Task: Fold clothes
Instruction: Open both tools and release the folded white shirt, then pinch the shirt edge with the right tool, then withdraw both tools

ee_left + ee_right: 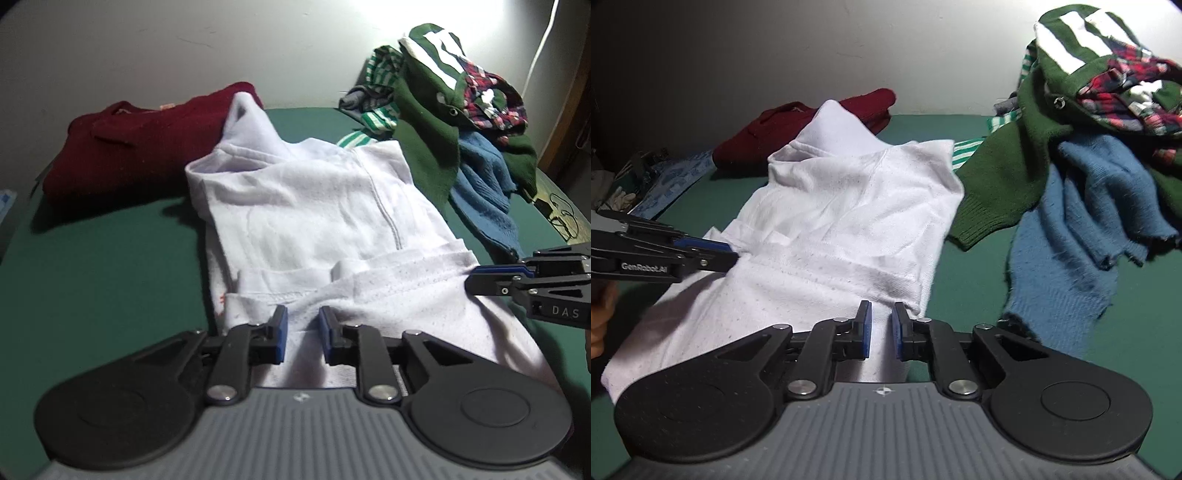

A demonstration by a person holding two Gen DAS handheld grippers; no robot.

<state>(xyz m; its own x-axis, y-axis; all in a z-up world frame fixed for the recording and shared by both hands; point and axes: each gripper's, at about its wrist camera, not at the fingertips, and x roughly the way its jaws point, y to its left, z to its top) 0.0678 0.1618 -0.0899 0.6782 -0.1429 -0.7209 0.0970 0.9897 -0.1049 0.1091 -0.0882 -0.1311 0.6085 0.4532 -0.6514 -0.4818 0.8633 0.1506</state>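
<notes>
A white shirt [295, 206] lies lengthwise on the green table [110, 266], collar end far, with a band of it folded across the near part. My left gripper [303, 325] is low over the shirt's near left edge, just behind a stitched hem. Its blue pads [281, 332] stand a narrow gap apart with flat cloth showing between them. My right gripper [881, 326] is low over the near right edge. Its pads [866, 328] are also slightly apart over cloth. Each gripper shows from the side in the other's view: the right gripper [476, 280], the left gripper [731, 254].
A folded dark red garment [140, 147] lies at the far left. A heap of clothes at the right holds a green striped sweater [1015, 177], a blue knit [1071, 236] and a plaid shirt [1126, 96]. A wall runs behind the table. Clutter sits past the left edge [646, 177].
</notes>
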